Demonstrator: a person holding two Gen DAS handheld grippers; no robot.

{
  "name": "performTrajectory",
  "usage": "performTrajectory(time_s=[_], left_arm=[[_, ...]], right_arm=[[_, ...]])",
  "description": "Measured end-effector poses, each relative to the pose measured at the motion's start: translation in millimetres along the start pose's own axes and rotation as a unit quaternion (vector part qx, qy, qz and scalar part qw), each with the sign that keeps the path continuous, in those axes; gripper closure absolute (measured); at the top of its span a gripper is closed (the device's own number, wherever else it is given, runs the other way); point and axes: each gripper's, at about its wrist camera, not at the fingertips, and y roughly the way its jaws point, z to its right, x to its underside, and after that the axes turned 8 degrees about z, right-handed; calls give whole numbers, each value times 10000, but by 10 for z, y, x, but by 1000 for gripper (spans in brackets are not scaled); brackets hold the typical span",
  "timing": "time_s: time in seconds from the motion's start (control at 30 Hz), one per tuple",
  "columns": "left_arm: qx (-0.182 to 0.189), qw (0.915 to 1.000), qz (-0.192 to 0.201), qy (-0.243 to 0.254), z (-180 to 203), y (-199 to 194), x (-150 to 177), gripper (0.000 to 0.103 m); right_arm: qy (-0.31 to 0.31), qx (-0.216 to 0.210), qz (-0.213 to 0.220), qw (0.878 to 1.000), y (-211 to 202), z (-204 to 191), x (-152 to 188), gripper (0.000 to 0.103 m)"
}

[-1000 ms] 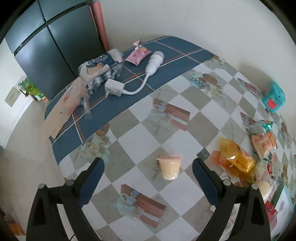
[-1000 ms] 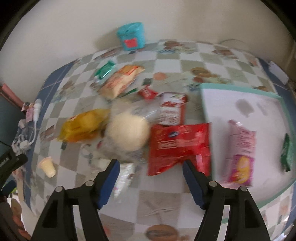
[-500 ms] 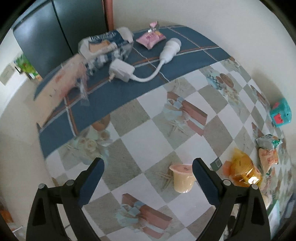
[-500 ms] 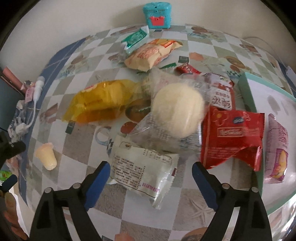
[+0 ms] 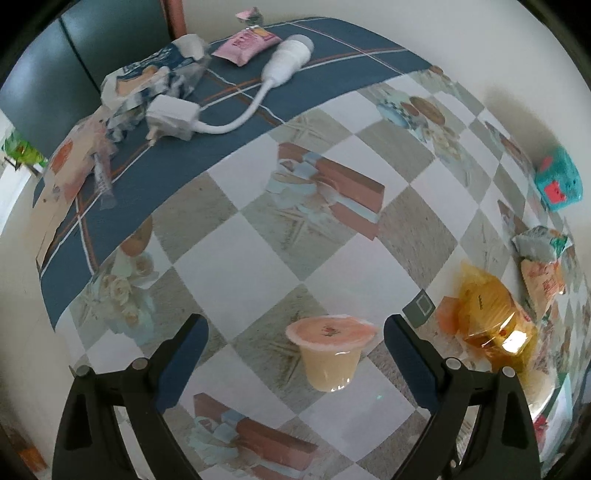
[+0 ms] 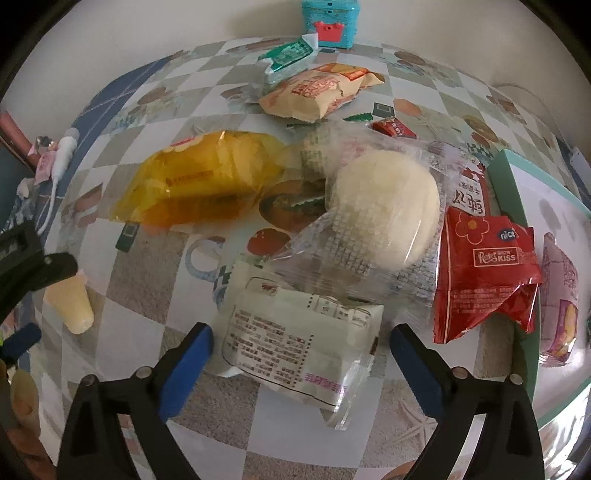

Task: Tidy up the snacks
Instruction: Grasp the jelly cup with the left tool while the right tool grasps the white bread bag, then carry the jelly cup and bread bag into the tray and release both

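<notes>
A pale jelly cup [image 5: 332, 354] with a pink lid stands on the checked tablecloth. It sits between the fingers of my left gripper [image 5: 295, 332], nearer the right one, and the open jaws do not touch it. A white printed snack packet [image 6: 303, 339] lies flat between the fingers of my right gripper [image 6: 301, 339]. Those jaws are opening and their pads stand off the packet. Just beyond it lie a round bun in clear wrap [image 6: 384, 214], a yellow packet [image 6: 207, 184] and a red packet [image 6: 487, 273]. The jelly cup [image 6: 74, 306] also shows at the left.
A teal-rimmed white tray [image 6: 509, 177] at the right holds a pink packet [image 6: 557, 295]. An orange packet [image 6: 317, 92], a green packet [image 6: 288, 55] and a teal box [image 6: 328, 18] lie toward the wall. A white charger [image 5: 173, 118] and a crumpled bag [image 5: 155, 74] sit near the table's far end.
My left gripper has come down toward the jelly cup, which now sits between its fingers. My right gripper has shifted left from the red packet to the white packet, its jaws widening.
</notes>
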Motion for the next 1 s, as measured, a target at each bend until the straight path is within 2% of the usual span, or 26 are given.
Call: performTrajectory(time_s=[0.27,0.3,0.4,0.47,0.53,0.6,0.8,0.83,1.0], left_arm=[[15,9999,-114,53,59,102,4,8],[36,9999,-117,30,49,106,-2,12],[43,9999,-113,36,46,114,-19,34],[127,9998,-142,26,46,123,-13,41],[184,9997,-138,40,79,109,33,53],[155,9997,-120,122,116,96,44,54],[169,9998,-67,124,185,54,57,56],[158,9998,-48,126,165,14,49,59],[153,9998,59,124,162,-99,3,59]], right_arm=[[-36,26,51,10000,26,-86,63,2],[-35,28,52,10000,23,-80,71,2],[18,51,40,10000,10,0,80,2],[65,66,27,10000,-3,40,61,2],[83,80,65,9999,-18,58,52,9],[87,64,80,9999,-41,60,36,14],[118,-6,66,9999,-82,82,23,21],[137,-45,54,9999,-101,86,29,23],[187,-151,3,9997,-169,157,3,27]])
